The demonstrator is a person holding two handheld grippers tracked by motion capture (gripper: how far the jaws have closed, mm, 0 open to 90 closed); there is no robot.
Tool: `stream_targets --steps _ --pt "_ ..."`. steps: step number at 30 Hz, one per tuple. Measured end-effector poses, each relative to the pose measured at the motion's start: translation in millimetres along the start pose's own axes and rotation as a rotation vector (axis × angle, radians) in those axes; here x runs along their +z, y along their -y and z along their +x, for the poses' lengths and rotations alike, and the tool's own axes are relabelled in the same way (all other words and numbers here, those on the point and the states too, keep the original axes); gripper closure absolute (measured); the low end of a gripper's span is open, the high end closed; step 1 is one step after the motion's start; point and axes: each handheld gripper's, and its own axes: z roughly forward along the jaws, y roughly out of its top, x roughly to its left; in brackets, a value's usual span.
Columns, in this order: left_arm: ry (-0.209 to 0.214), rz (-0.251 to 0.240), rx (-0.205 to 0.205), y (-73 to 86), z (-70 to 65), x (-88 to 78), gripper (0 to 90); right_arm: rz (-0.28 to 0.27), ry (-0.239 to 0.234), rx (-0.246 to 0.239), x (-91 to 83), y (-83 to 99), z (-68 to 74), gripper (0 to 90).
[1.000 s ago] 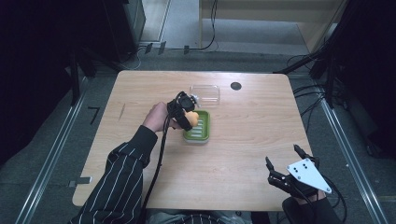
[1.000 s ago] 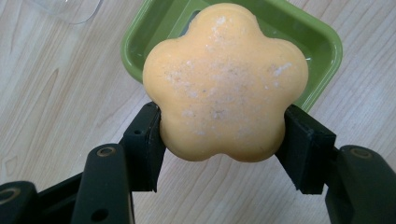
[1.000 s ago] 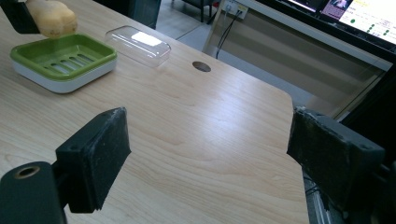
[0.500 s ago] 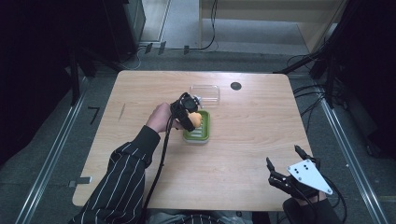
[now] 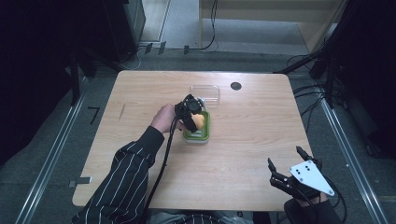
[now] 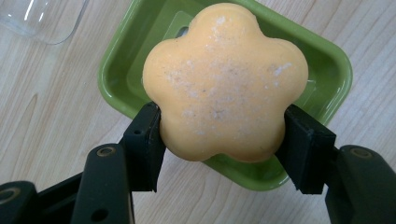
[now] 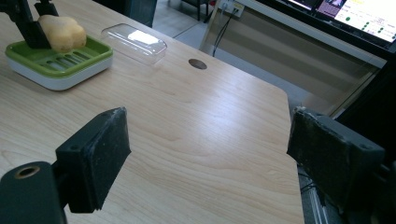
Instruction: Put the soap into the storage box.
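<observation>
My left gripper point(image 5: 194, 119) has its jaws clamped on the orange soap point(image 6: 225, 81), one black pad on each side of it. The soap is flower-shaped, with rounded lobes and a pale dusting on its face. In the left gripper view I see it held over the green soap dish point(image 6: 327, 60), covering most of the dish's middle; whether it touches the ribbed floor of the dish I cannot tell from there. In the right gripper view the soap point(image 7: 61, 31) looks low over the slotted floor of the dish point(image 7: 70, 60), toward the dish's left end, with the left gripper point(image 7: 28, 23) on its left side.

From the high view, the dish point(image 5: 201, 132) stands near the middle of the table point(image 5: 140, 93), a little toward the far side. The soap point(image 5: 199, 121) is at the dish's far left part. Just beyond the dish lies a clear plastic lid point(image 5: 206, 93), on the wood and apart from the dish. A small dark round hole point(image 5: 236, 86) sits in the tabletop to the right of the lid. My left hand point(image 5: 163, 119) reaches in from the near left, with a striped sleeve point(image 5: 126, 182) behind it.

My right gripper point(image 5: 286, 167) is at the near right corner of the table, well apart from the dish. Its jaws stand wide open with nothing between them; through the gap I see bare wood.
</observation>
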Motion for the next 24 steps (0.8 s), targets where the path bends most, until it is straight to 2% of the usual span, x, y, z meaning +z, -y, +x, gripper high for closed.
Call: stream_targets --steps 5,12,24 --pt "-0.003 0.001 0.002 -2.0 -2.0 5.6 39.7 0.0 0.004 -0.001 -1.6 0.5 -0.8 13.4" --pt "-0.004 0.029 0.017 -4.4 -5.4 13.5 39.7 0.0 0.005 0.001 -2.0 0.7 -0.9 13.3" --pt "-0.024 0.03 -0.004 -5.4 -7.5 19.6 39.7 -0.001 0.005 -0.002 -2.1 0.8 -0.6 13.4"
